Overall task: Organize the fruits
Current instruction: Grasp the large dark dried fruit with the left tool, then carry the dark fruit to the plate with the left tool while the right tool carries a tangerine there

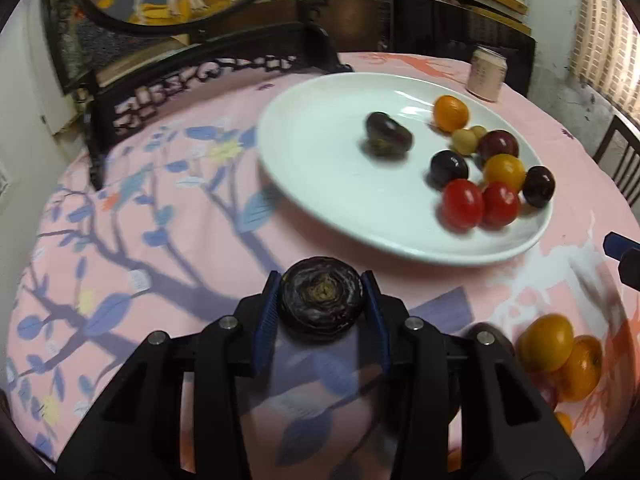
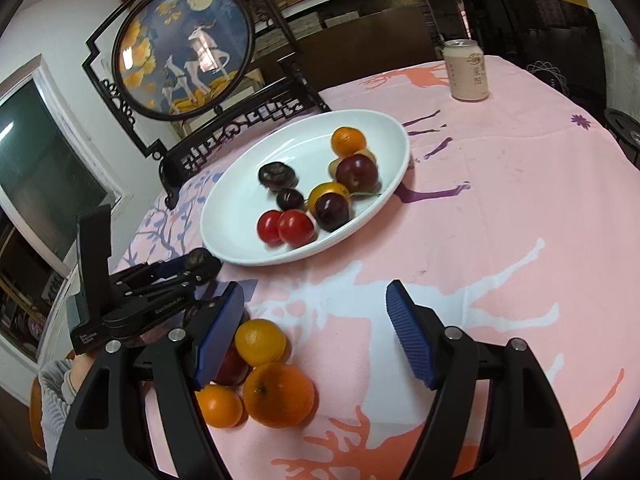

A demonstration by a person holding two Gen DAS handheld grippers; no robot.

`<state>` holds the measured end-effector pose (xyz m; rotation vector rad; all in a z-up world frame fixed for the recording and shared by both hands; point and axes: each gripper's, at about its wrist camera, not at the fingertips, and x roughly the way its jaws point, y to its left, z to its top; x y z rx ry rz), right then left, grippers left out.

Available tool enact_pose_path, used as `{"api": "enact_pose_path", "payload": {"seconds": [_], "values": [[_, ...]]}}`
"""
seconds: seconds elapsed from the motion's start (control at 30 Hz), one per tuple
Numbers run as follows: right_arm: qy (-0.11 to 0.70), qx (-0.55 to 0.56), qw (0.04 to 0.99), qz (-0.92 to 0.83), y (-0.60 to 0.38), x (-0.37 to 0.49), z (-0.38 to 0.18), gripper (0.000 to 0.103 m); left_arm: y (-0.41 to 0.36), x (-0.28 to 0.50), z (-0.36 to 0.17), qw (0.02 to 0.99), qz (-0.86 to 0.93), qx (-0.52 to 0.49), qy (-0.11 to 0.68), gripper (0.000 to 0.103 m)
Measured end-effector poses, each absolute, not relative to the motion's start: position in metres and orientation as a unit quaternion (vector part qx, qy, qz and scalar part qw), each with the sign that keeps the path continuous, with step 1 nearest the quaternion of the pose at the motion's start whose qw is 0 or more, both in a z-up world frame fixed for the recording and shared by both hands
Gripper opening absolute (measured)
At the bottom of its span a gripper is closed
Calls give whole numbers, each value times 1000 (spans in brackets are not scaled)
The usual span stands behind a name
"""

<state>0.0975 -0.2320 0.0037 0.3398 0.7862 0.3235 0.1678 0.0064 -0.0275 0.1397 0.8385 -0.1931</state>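
My left gripper [image 1: 322, 280] is shut on a dark, round, flattish fruit [image 1: 321, 300], just above the pink cloth in front of the white plate [image 1: 320, 184]. In the right wrist view the same gripper [image 2: 196, 262] shows at the left, near the plate's [image 2: 236, 216] front rim. The plate holds several fruits: a similar dark fruit [image 1: 388, 140], an orange [image 1: 451, 112], red tomatoes [image 1: 462, 204] and dark plums. My right gripper [image 2: 316, 288] stands open with nothing between its fingers. Beside its left finger lie a yellow fruit [image 2: 260, 342], two oranges [image 2: 279, 395] and a half-hidden red fruit.
A pale drink can [image 2: 466, 70] stands at the table's far side. A dark carved stand with a round painted screen [image 2: 184, 68] rises behind the plate. A chair back [image 1: 618, 160] shows past the right edge. A hand in a grey sleeve [image 2: 60, 384] is at lower left.
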Motion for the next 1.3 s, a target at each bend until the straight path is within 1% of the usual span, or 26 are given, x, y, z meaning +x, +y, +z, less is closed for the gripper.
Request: {"api": "enact_pose_path", "payload": {"seconds": [0.2,0.43,0.5,0.53,0.57,0.7,0.87,1.0,1.13,1.17,1.2,1.23,1.27,1.3], "values": [[422,152,872,195,-216,100,-8,74,31,148,-10,920,-90,21,381,41],[447,113,862,213,-201,72,-20,74,30,150,-15,916,-90,22,389,41],[452,91,861,215,-194,66,-25,67,29,149,-15,917,-91,25,388,41],[447,87,863,217,-193,64,-24,51,29,149,-15,917,-91,25,388,41],[449,83,863,214,-193,64,-25,45,29,148,-16,916,-91,25,389,41],[447,96,862,218,-196,65,-26,44,28,149,-16,916,-94,26,390,41],[402,123,886,197,-213,72,0,44,20,151,-3,919,-113,12,377,41],[388,138,895,170,-223,113,23,44,3,171,11,920,-124,13,371,41],[366,149,906,151,-218,157,33,45,-15,201,19,927,-112,23,358,42],[364,154,906,154,-214,170,32,45,-17,206,18,929,-106,22,355,48],[363,157,904,161,-209,183,29,46,-18,208,16,929,-104,21,354,62],[359,158,905,164,-205,190,26,47,-20,210,14,931,-103,21,349,66],[355,152,908,162,-200,194,23,53,-20,210,13,932,-104,24,347,69],[357,141,910,156,-197,197,20,58,-21,210,11,932,-105,31,345,69]]}}
